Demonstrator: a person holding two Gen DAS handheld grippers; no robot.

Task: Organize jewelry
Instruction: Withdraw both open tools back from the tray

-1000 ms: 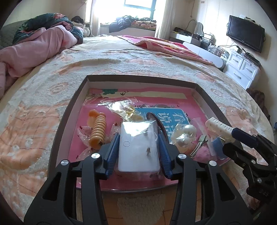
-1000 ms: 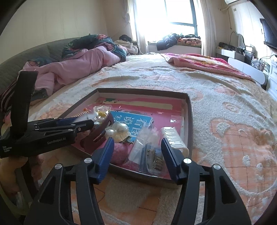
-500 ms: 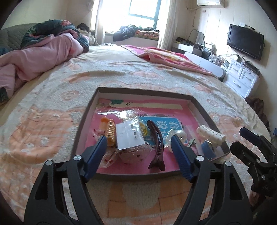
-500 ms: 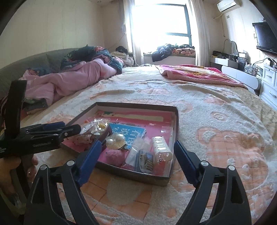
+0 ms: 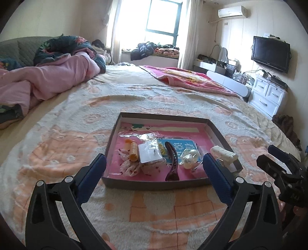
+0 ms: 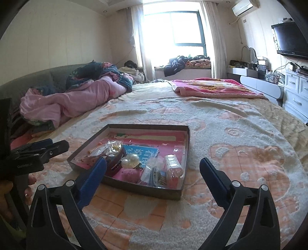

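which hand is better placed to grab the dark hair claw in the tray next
Left, probably. The hair claw lies straight ahead of the left gripper, near the tray's front wall. From the right gripper it sits off to the left side. Both are opening, with nothing between their fingers.

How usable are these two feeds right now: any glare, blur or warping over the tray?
Left wrist: window blown out, tray evenly lit and sharp, fisheye bending the bed's edges. Right wrist: same window glare, tray clear, bagged items glinting; dark vignette in the corners of both.
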